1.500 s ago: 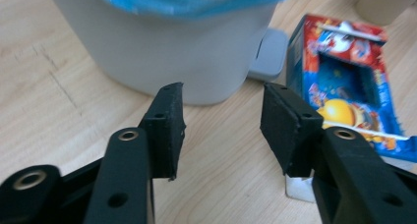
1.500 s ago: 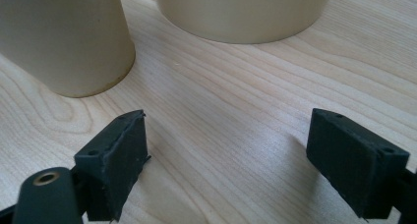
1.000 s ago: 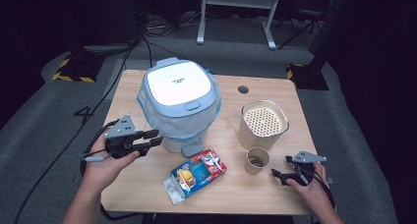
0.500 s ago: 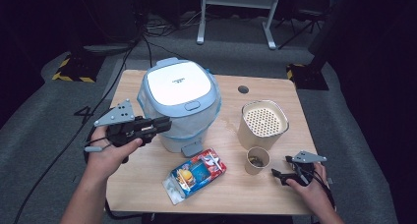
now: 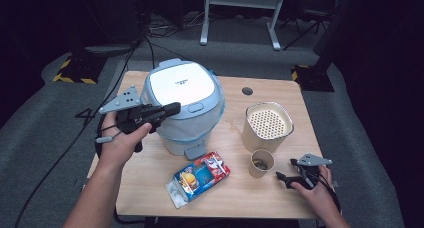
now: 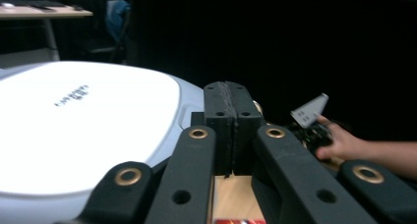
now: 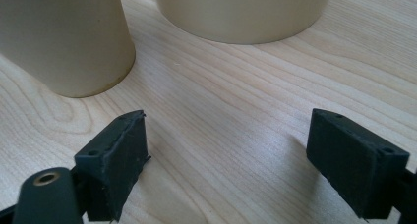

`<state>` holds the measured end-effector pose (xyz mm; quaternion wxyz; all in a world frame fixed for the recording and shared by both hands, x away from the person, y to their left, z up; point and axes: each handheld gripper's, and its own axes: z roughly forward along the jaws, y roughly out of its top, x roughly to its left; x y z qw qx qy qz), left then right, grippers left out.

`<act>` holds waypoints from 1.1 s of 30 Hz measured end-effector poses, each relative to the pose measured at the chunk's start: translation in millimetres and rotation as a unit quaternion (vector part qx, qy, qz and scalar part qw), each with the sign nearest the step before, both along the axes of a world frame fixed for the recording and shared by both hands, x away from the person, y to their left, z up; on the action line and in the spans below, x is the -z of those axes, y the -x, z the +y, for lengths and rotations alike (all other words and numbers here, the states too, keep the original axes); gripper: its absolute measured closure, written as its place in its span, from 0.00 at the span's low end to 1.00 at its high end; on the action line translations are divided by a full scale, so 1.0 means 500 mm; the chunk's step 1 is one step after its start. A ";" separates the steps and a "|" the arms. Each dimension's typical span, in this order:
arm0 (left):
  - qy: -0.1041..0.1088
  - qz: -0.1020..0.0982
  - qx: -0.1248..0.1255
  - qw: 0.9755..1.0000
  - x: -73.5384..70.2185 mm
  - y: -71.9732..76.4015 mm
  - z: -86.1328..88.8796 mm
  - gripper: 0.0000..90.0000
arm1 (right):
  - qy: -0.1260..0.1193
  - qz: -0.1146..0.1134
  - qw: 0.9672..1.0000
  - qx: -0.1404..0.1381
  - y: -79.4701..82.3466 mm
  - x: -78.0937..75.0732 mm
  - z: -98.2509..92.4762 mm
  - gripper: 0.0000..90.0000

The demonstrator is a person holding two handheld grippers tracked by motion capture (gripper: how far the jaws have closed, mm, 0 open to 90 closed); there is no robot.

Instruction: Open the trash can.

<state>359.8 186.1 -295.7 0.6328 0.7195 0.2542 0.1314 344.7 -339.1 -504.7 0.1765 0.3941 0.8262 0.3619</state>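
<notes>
The left gripper [image 5: 172, 108] is held above the table [image 5: 150, 173] with its jaws pressed together on nothing, tips at the near left edge of the rice cooker [image 5: 182, 105] lid. The right gripper [image 5: 281, 178] rests on the table, jaws wide apart, near a small cup [image 5: 261, 163] in front of a beige container [image 5: 267, 125]. A snack packet [image 5: 199, 177] lies before the cooker.

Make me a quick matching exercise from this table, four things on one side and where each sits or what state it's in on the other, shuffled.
Things:
1. rice cooker
2. snack packet
3. left gripper
4. right gripper

Descriptions:
A. fingers spread, resting low on the table
B. lying flat near the front edge
C. fingers pressed together, empty
D. lid down, left of the perforated beige container

Pairs: 1-D, 2-B, 3-C, 4-A
</notes>
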 end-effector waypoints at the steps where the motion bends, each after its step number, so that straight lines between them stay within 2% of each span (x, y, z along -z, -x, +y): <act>1: -0.003 0.001 -0.007 1.000 -0.001 -0.008 -0.008 1.00 | 0.000 0.000 1.000 0.000 0.000 0.000 0.000 0.17; 4: -0.012 0.000 -0.006 1.000 -0.001 -0.014 -0.019 1.00 | 0.000 0.000 1.000 0.000 0.000 0.000 0.000 0.17; 5: -0.026 0.000 -0.004 1.000 -0.002 -0.018 -0.033 1.00 | 0.000 0.000 1.000 0.000 0.000 0.000 0.000 0.17; 6: -0.026 0.000 -0.004 1.000 -0.002 -0.018 -0.033 1.00 | 0.000 0.000 1.000 0.000 0.000 0.000 0.000 0.17; 8: -0.041 -0.001 0.001 0.999 -0.001 -0.024 -0.051 1.00 | 0.000 0.000 1.000 0.000 0.000 0.000 0.000 0.17; 15: -0.063 0.008 0.004 0.998 0.006 -0.035 -0.078 1.00 | 0.000 0.000 1.000 0.000 0.000 0.000 0.000 0.17; 17: -0.084 0.010 -0.003 0.996 0.009 -0.038 -0.087 1.00 | 0.000 0.000 1.000 0.000 0.000 0.000 0.000 0.17; 18: -0.084 0.010 -0.003 0.996 0.009 -0.038 -0.087 1.00 | 0.000 0.000 1.000 0.000 0.000 0.000 0.000 0.17; 19: -0.100 0.009 -0.011 0.995 0.010 -0.039 -0.091 1.00 | 0.000 0.000 1.000 0.000 0.000 0.000 0.000 0.17; 23: -0.107 0.004 -0.019 0.994 0.009 -0.040 -0.094 1.00 | 0.000 0.000 1.000 0.000 0.000 0.000 0.000 0.17; 30: -0.110 0.008 -0.019 0.994 0.007 -0.041 -0.096 1.00 | 0.000 0.000 1.000 0.000 0.000 0.000 0.000 0.17; 33: -0.125 -0.003 -0.019 0.992 0.004 -0.041 -0.098 1.00 | 0.000 0.000 1.000 0.000 0.000 0.000 0.000 0.17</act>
